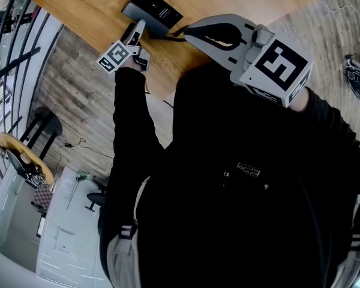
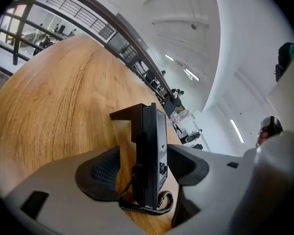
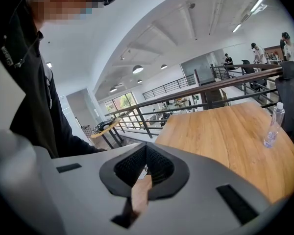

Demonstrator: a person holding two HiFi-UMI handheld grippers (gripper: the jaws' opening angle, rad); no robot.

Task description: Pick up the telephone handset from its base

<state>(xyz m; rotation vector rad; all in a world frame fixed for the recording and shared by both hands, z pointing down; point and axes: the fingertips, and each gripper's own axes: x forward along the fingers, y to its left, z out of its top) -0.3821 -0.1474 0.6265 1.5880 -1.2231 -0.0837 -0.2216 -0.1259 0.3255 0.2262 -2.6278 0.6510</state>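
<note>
wooden table (image 1: 78,11) on grey plank floor (image 1: 72,89), black railing (image 3: 196,99), white vaulted ceiling (image 3: 176,28).

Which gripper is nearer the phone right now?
Left. The left gripper has its open fingers on either side of the phone. The right gripper is off to the phone's right, apart from it, shut and empty.

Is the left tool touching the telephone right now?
Cannot tell. Left gripper view: wood shows between one pad and the telephone, but the other pad overlaps its edge without a plain gap.

Black telephone (image 2: 150,155) with coiled cord (image 2: 154,208) rests on wooden table (image 2: 54,102).
</note>
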